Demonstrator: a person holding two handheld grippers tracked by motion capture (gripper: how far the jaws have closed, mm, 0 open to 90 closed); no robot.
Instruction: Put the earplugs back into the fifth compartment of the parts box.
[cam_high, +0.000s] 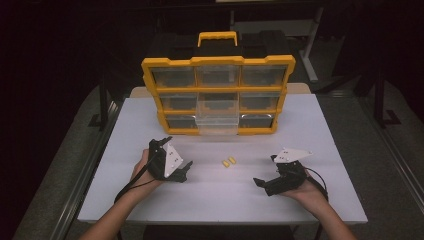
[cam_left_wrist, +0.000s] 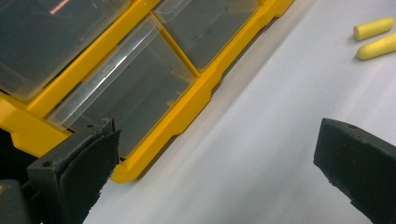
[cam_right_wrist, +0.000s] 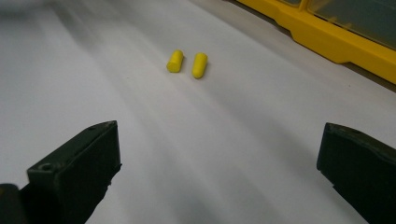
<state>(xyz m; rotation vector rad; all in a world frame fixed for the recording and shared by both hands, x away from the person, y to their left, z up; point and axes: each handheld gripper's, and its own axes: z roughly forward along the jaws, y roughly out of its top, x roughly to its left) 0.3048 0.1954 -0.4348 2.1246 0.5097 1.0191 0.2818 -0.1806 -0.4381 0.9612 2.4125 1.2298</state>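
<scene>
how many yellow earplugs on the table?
2. Both lie side by side on the white table between the grippers: left earplug, right earplug. Drawers could hide more.

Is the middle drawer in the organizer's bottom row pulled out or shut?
Pulled out: the clear drawer juts forward past the yellow organizer frame, unlike its flush neighbours.

We list: white table (cam_high: 310, 130), lit; grey floor (cam_high: 395, 125) around the table; dark room beyond it.
</scene>
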